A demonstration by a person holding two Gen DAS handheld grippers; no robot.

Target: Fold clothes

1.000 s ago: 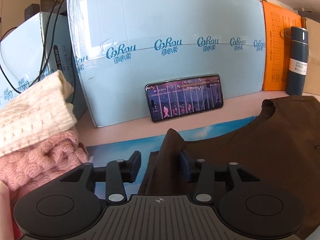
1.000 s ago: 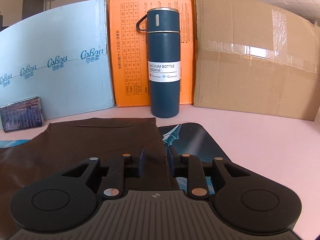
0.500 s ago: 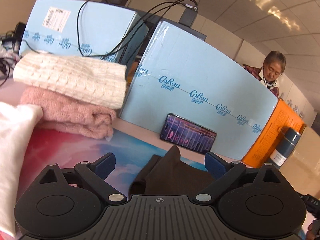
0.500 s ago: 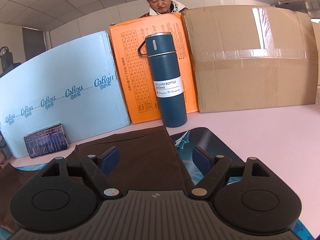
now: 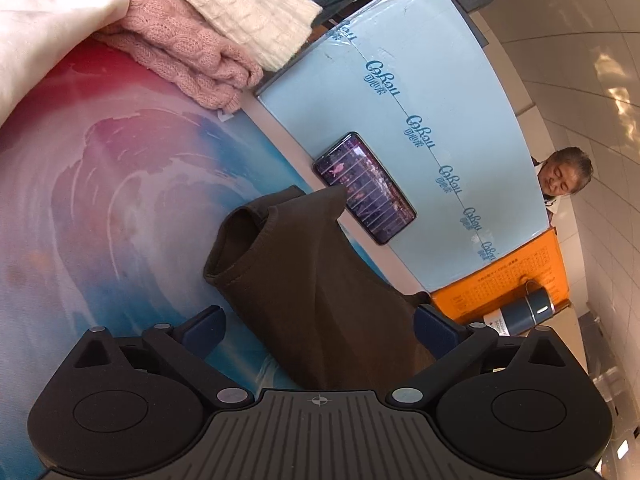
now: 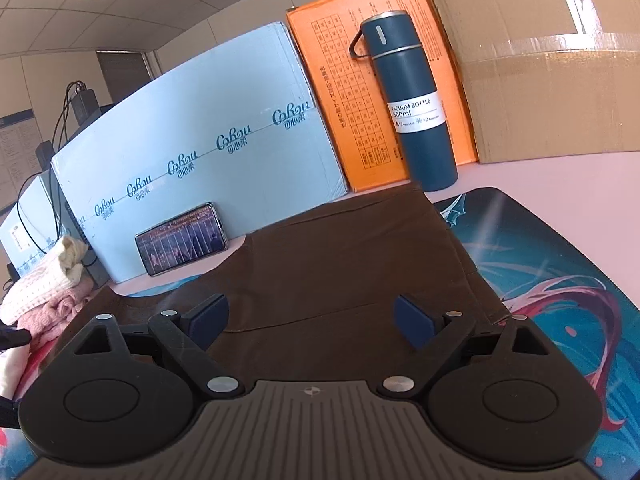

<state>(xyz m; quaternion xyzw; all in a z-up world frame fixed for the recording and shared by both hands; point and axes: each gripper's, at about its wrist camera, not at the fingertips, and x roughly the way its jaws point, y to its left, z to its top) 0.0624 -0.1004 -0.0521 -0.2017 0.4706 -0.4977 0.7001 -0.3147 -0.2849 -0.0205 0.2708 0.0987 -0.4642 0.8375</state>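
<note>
Both wrist views look low over the brown garment (image 5: 320, 280) toward the boxes.

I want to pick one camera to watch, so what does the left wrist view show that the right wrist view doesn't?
Only the left wrist view shows the brown shirt's open sleeve end and a smooth white garment. Only the right wrist view shows the brown cardboard box and the shirt's flat body. Both show the phone, the light blue box, the vacuum bottle, the knit sweaters and open grippers.

Brown shirt (image 6: 340, 268) flat on printed mat, one sleeve (image 5: 256, 240) bunched, cuff gaping open.
</note>
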